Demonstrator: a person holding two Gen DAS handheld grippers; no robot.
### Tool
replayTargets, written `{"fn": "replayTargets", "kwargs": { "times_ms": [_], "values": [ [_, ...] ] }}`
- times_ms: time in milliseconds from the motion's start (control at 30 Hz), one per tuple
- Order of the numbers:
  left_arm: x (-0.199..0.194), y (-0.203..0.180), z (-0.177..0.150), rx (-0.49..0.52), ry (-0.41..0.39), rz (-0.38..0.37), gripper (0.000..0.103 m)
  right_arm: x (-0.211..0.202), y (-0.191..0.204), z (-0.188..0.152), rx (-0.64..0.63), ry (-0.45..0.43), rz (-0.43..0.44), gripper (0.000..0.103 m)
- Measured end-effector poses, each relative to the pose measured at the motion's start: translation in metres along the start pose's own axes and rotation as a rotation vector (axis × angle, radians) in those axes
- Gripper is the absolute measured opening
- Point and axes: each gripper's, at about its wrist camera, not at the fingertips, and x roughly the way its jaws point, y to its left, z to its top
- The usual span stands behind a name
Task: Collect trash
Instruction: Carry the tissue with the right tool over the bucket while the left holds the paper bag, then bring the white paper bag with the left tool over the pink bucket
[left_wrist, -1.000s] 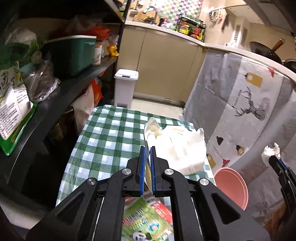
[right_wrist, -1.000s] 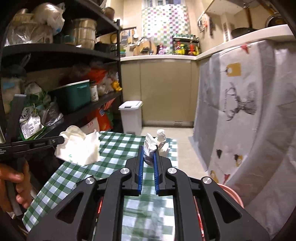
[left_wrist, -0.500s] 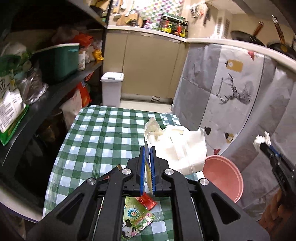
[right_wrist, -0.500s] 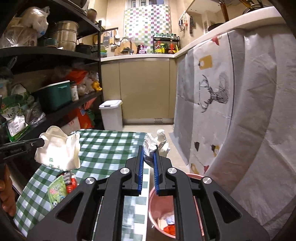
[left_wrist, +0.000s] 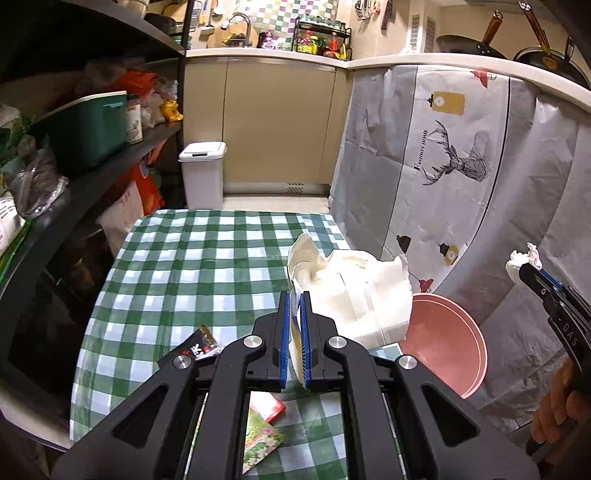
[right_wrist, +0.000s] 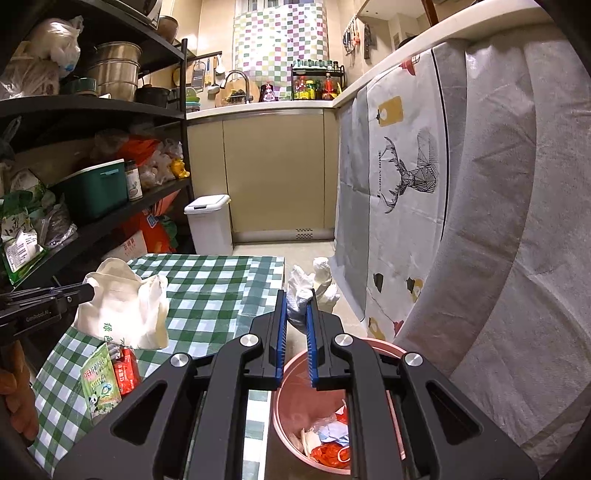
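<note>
The left gripper (left_wrist: 293, 314) pinches a white paper bag (left_wrist: 354, 295) at the checked table's (left_wrist: 184, 258) right edge; the right gripper (right_wrist: 297, 317), clamped on crumpled tissue (right_wrist: 299, 291), now hangs over the open pink bin (right_wrist: 295, 387), having left the table

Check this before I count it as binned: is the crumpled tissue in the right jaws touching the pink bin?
Apart. In the right wrist view the tissue is pinched in the right gripper, with the pink bin lower down and open space between them.
</note>
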Motion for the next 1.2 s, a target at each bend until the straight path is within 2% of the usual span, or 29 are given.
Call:
{"fn": "replayTargets", "kwargs": {
  "times_ms": [1200],
  "values": [
    [0.031, -0.066, -0.007, 0.084, 0.036, -0.068, 0.006, 0.002, -0.039, -0.008, 0.027, 0.034, -0.064, 0.01]
  ]
}}
